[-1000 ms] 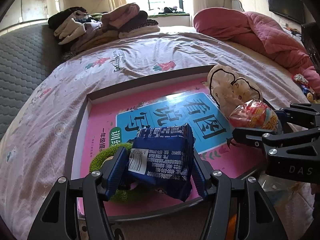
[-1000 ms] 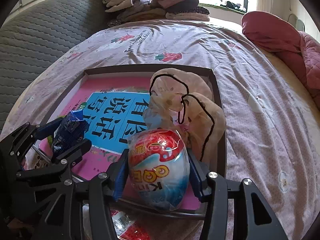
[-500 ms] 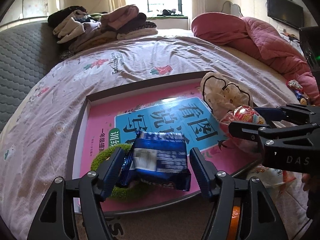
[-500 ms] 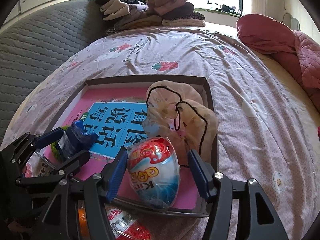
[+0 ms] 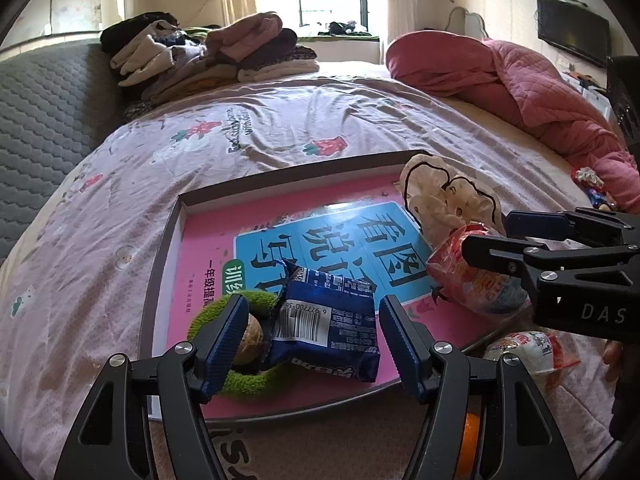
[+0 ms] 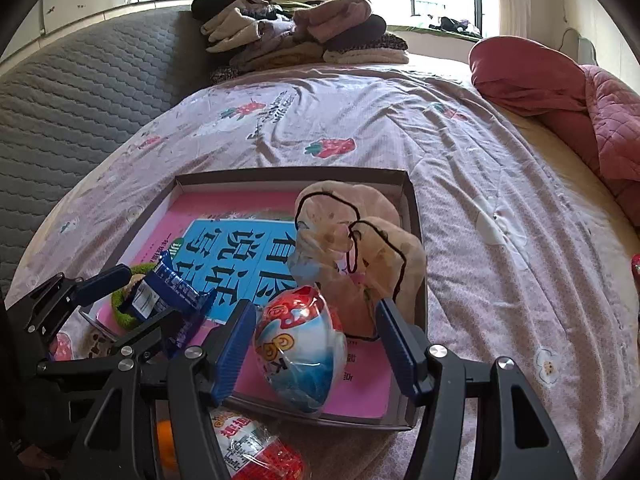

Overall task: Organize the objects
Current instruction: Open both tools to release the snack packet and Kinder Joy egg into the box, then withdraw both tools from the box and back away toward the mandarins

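Observation:
A shallow brown tray (image 5: 168, 248) lined with a pink and blue book lies on the bed. My left gripper (image 5: 313, 308) is open around a blue snack packet (image 5: 328, 320). The packet rests on a green ring (image 5: 240, 384) in the tray, and neither pad touches it. My right gripper (image 6: 316, 308) is open around a red, white and blue egg-shaped packet (image 6: 300, 356). This packet lies at the tray's (image 6: 412, 208) near edge, free of the pads. Each view shows the other gripper too: the left gripper (image 6: 144, 300) and the right gripper (image 5: 486, 228).
A beige pouch with a black cord (image 6: 360, 240) stands in the tray's right part. A red and white packet (image 6: 256, 448) and something orange (image 6: 166, 444) lie just outside the near rim. Folded clothes (image 5: 208, 52) and a pink quilt (image 5: 520, 88) are farther back on the bed.
Both pairs of jaws have widened and let go. The blue packet has dropped flat onto the green ring. The egg packet has settled onto the tray.

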{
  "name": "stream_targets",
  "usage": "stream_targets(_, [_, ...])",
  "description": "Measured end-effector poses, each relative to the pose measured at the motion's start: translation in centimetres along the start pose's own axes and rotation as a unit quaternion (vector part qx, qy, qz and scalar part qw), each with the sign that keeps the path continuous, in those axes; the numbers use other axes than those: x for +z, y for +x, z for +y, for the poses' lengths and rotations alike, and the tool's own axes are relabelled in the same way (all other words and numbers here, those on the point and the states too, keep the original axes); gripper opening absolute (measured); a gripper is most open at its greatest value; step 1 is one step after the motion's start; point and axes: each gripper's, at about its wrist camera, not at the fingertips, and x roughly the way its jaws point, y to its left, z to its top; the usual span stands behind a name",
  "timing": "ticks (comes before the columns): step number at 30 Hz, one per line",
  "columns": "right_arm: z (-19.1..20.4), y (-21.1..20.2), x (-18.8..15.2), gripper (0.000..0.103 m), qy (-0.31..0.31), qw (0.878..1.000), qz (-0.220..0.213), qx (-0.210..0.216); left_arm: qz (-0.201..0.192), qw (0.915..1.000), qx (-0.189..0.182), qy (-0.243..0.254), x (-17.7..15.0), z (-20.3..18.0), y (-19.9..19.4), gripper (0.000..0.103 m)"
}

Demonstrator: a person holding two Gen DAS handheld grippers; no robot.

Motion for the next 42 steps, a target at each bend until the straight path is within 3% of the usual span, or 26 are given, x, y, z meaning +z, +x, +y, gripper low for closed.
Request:
stream_targets(22, [0.1,-3.7,0.6,0.062,-0.014,0.998,-0.052,-0.009,-0.031,0.9993,0.009,-0.017,0.7,1.1,-4.1,0.069])
stream_targets(42, [1.2,-7.3,-1.4,0.063,-0.017,0.996,-0.087,-0.001,-0.041,0.9970,0.031,-0.058,-0.7,2.3,-7.6,0.069])
